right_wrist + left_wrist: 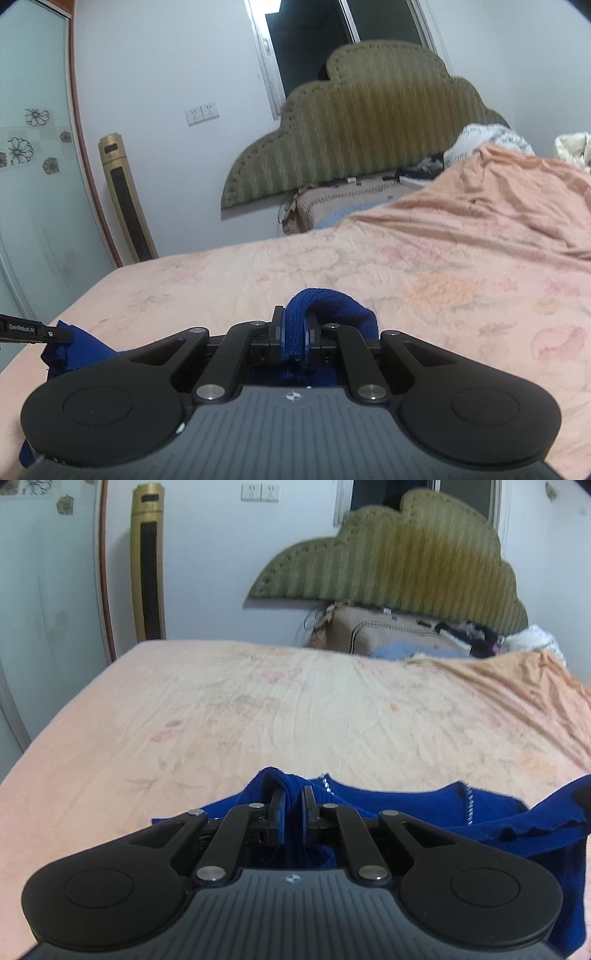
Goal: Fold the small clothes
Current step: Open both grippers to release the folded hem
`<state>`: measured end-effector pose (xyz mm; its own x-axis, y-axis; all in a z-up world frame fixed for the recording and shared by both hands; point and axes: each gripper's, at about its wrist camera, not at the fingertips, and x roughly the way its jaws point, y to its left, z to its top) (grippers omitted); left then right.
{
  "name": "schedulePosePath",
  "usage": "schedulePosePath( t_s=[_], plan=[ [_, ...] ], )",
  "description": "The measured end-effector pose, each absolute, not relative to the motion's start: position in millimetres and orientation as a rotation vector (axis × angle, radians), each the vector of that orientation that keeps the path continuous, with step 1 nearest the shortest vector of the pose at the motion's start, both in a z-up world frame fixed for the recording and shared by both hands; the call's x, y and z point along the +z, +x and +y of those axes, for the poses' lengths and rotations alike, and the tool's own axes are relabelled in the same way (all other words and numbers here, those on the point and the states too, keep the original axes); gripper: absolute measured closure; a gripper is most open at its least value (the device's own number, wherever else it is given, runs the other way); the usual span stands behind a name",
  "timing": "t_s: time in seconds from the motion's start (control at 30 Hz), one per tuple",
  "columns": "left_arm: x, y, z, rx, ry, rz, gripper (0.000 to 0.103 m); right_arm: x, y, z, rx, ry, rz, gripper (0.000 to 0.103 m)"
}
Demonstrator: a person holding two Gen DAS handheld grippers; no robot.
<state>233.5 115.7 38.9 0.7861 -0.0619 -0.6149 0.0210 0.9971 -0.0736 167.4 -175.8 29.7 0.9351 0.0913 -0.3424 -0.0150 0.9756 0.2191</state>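
The left gripper (293, 814) and right gripper (295, 338) are each clamping the blue knitted garment (406, 808); uneven pulling risks slipping its edge.

Blue knit garment (295, 332) in right claw (294, 334)

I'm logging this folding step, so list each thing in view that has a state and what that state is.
Left gripper: shut on the blue garment, pinching a fold of it.
Right gripper: shut on the blue garment, a thick ribbed bunch between its pads.
Blue garment: held at two points, spread between them, not yet folded.
Bedsheet: spread over the bed, wrinkled.
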Motion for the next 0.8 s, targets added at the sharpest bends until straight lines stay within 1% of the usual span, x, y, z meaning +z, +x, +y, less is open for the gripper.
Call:
schedulePosePath(
  t_s=[0.27, 0.33, 0.37, 0.4, 0.43, 0.47, 0.5, 0.53, 0.57, 0.6, 0.63, 0.67, 0.7, 0.8],
  plan=[
    [4, 265, 119, -0.069, -0.107, 0.808, 0.095, 0, 197, -183, 0.054, 0.268, 0.465, 0.089],
    [0, 269, 122, -0.081, -0.130, 0.839, 0.095, -4, 204, -183, 0.065, 0.269, 0.492, 0.084],
    [-2, 272, 125, -0.091, -0.147, 0.856, 0.094, -6, 208, -184, 0.074, 0.270, 0.513, 0.084],
    [-2, 274, 127, -0.098, -0.162, 0.869, 0.094, -7, 213, -185, 0.085, 0.275, 0.531, 0.081],
    [-3, 277, 131, -0.107, -0.184, 0.884, 0.094, -8, 217, -186, 0.095, 0.285, 0.550, 0.069],
    [-3, 280, 136, -0.117, -0.215, 0.900, 0.094, -8, 222, -189, 0.108, 0.304, 0.567, 0.065],
    [-4, 284, 141, -0.125, -0.252, 0.915, 0.093, -8, 227, -192, 0.123, 0.331, 0.576, 0.055],
    [-4, 288, 147, -0.130, -0.303, 0.926, 0.092, -8, 232, -195, 0.131, 0.361, 0.576, 0.050],
    [-5, 292, 157, -0.135, -0.379, 0.932, 0.087, -7, 237, -199, 0.132, 0.387, 0.569, 0.049],
    [-6, 295, 164, -0.136, -0.440, 0.930, 0.076, -7, 242, -204, 0.126, 0.411, 0.562, 0.047],
    [-7, 297, 173, -0.135, -0.513, 0.920, 0.067, -8, 246, -209, 0.112, 0.437, 0.558, 0.045],
    [-8, 298, 180, -0.135, -0.564, 0.909, 0.043, -9, 251, -214, 0.096, 0.468, 0.556, 0.043],
    [-8, 296, 186, -0.133, -0.608, 0.890, 0.028, -11, 255, -220, 0.088, 0.493, 0.558, 0.042],
    [-4, 291, 194, -0.129, -0.622, 0.855, 0.027, -11, 253, -225, 0.060, 0.482, 0.548, 0.042]
  ],
)
